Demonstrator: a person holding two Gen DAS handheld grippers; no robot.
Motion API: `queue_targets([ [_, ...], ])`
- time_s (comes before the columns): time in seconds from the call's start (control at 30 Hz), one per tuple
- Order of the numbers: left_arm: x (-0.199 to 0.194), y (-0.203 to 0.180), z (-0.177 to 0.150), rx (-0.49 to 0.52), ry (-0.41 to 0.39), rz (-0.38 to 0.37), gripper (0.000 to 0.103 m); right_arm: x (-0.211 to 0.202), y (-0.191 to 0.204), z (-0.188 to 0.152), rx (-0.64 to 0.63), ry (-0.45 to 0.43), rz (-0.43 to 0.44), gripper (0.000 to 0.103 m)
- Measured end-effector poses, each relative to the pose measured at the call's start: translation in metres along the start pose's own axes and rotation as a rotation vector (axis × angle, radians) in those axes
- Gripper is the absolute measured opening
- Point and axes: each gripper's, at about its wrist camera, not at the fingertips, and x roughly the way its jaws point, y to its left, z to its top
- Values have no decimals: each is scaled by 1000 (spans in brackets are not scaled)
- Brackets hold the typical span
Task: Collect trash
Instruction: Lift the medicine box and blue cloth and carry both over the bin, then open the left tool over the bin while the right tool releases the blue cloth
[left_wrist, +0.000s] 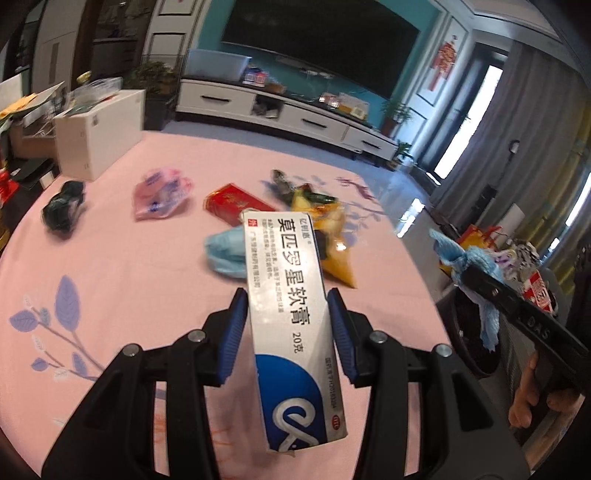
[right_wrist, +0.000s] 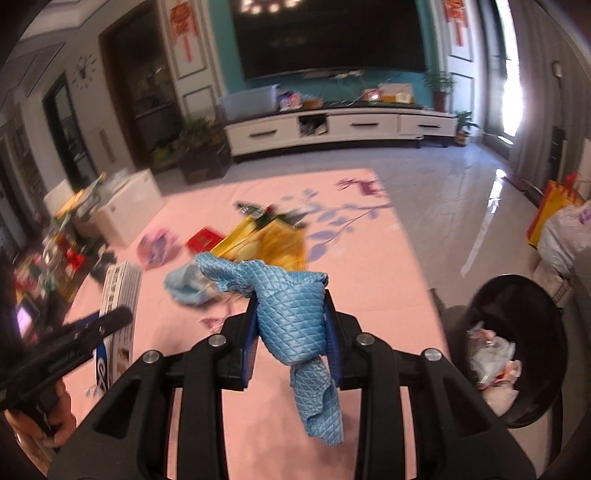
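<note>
Nearest in the left wrist view, the left gripper (left_wrist: 287, 325) has its jaws closed on a long white and blue ointment box (left_wrist: 291, 314), which sticks out forward and upward between the blue pads (left_wrist: 232, 332), lifted clear of the pink worktop (left_wrist: 110, 266). In the right wrist view, the right gripper (right_wrist: 291, 325) has its jaws clamped tight on a crumpled blue quilted cloth (right_wrist: 291, 314); one end bunches above the pads and the other hangs down below them.

To the right of the right gripper, beside the worktop's edge, stands a black trash bin (right_wrist: 532, 295) with white crumpled wrappers (right_wrist: 491, 354) already inside.

Further out on the worktop lies the remaining trash. A light blue face mask (left_wrist: 225, 251) rests just beyond the box, touching a yellow snack bag (left_wrist: 332, 240). Behind these sit a red flat packet (left_wrist: 236, 203) and a dark green wrapper (left_wrist: 291, 184). Left of them lies a pink plastic bag (left_wrist: 162, 194), and further left a dark green crumpled bag (left_wrist: 64, 208) near a white carton (left_wrist: 99, 129) at the worktop's far left corner.

At the far side of the room, a white TV cabinet (left_wrist: 288, 110) runs below a large dark television (left_wrist: 317, 44).
</note>
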Motion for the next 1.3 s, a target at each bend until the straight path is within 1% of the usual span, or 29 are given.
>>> queue_targets([
  [0.07, 4, -25, -1, 26, 3, -41, 45, -10, -18, 4, 32, -26, -27, 32],
  [0.17, 16, -62, -4, 53, 18, -101, 45, -25, -46, 8, 84, -70, -92, 32],
  [0.27, 32, -98, -6, 77, 47, -167, 45, -39, -73, 9, 96, -114, -236, 32],
  [0.3, 40, -114, -8, 88, 61, -189, 45, -42, -86, 9, 123, -120, -264, 32],
  [0.4, 60, -150, -13, 115, 102, -229, 45, -46, -125, 7, 218, -109, -301, 32],
  [0.5, 78, -184, -20, 149, 134, -269, 45, -54, -155, 2, 266, -107, -399, 32],
  [0.53, 82, -193, -22, 159, 140, -280, 45, -55, -163, -1, 285, -104, -412, 32],
  [0.6, 93, -216, -27, 180, 161, -307, 45, -60, -186, -7, 339, -96, -426, 32],
  [0.73, 114, -249, -34, 209, 209, -363, 45, -59, -223, -19, 418, -66, -458, 32],
  [0.8, 128, -265, -38, 222, 234, -385, 45, -56, -234, -25, 451, -51, -459, 32],
  [0.97, 156, -291, -49, 228, 304, -428, 45, -48, -264, -37, 533, -9, -443, 32],
  [1.1, 182, -306, -57, 195, 374, -469, 45, -38, -281, -47, 583, 35, -447, 33],
  [1.17, 190, -314, -61, 196, 383, -477, 45, -36, -286, -51, 603, 49, -443, 33],
  [1.3, 204, -327, -70, 226, 394, -449, 45, -28, -299, -59, 661, 71, -423, 33],
])
